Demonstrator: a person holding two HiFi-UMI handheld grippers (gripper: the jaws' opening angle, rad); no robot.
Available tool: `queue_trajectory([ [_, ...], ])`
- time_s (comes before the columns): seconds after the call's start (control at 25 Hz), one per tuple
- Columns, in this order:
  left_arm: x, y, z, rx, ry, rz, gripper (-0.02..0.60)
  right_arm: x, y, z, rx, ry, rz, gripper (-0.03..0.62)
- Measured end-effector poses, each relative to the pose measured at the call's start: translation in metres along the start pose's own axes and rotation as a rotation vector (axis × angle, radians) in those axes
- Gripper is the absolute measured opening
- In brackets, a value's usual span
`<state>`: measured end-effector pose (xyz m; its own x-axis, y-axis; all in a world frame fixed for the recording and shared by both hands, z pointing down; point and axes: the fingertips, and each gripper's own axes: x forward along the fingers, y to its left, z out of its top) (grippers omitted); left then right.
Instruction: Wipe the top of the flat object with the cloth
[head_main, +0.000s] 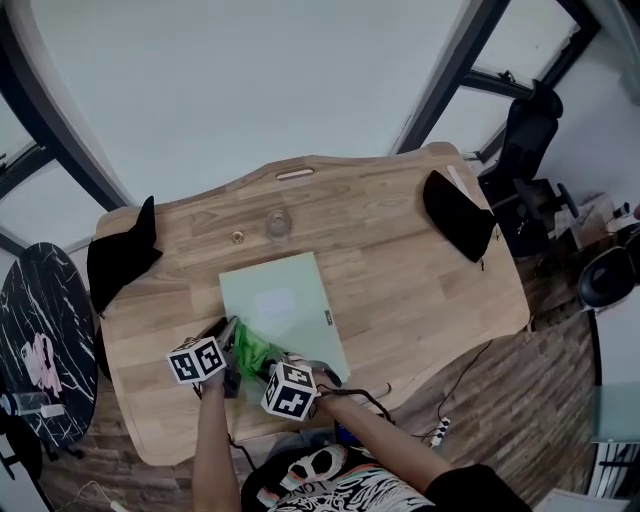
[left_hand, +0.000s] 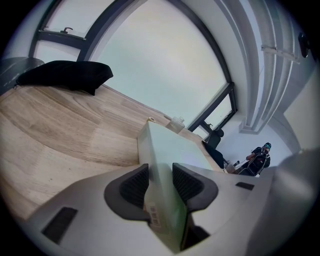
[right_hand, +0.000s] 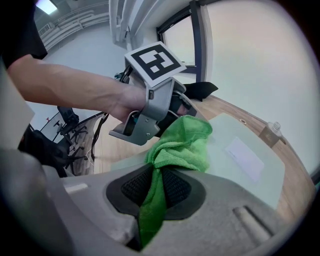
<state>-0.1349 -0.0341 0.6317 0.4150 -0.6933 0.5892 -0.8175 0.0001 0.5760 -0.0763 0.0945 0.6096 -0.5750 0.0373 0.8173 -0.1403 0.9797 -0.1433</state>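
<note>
A pale green flat box (head_main: 285, 305) lies on the wooden table (head_main: 400, 270), near its front edge. My left gripper (head_main: 228, 362) is shut on the box's near left edge; in the left gripper view the pads press both faces of the box (left_hand: 167, 150) between them, at my left gripper (left_hand: 159, 182). My right gripper (head_main: 270, 372) is shut on a green cloth (head_main: 250, 350) that rests bunched on the box's near corner. In the right gripper view the cloth (right_hand: 182, 145) runs from my right gripper (right_hand: 156, 187) out onto the box top (right_hand: 245, 155), just below the left gripper's body (right_hand: 150, 107).
Black bags lie at the table's left corner (head_main: 120, 250) and right side (head_main: 458, 215). A small clear jar (head_main: 277, 222) and a brass ring (head_main: 238, 237) sit beyond the box. An office chair (head_main: 535, 150) stands at the right, a dark marbled round table (head_main: 40, 340) at the left.
</note>
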Motion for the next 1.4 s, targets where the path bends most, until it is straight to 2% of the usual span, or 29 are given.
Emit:
queue_trajectory([
  [0.32,0.002,-0.001,-0.005,-0.046,0.036,-0.017,0.149,0.003,0.02,0.001,-0.037,0.031,0.082,0.057],
  [0.48,0.003,-0.001,-0.007,-0.041,0.043,-0.003,0.156,0.004,0.026,0.002,0.042,0.063,0.114,0.057],
  [0.64,0.002,-0.002,-0.007,-0.059,0.055,-0.015,0.155,0.003,0.026,0.007,0.046,0.084,0.108,0.057],
  [0.76,0.003,-0.001,-0.007,-0.043,0.066,-0.023,0.155,0.003,0.026,0.007,0.05,0.085,0.121,0.057],
  [0.96,0.002,-0.002,-0.007,-0.048,0.049,-0.028,0.155,0.002,0.028,0.004,0.023,0.093,0.111,0.057],
  [1.4,0.002,-0.001,-0.006,-0.035,0.039,-0.027,0.155,-0.01,0.03,-0.004,0.037,0.048,0.123,0.057],
])
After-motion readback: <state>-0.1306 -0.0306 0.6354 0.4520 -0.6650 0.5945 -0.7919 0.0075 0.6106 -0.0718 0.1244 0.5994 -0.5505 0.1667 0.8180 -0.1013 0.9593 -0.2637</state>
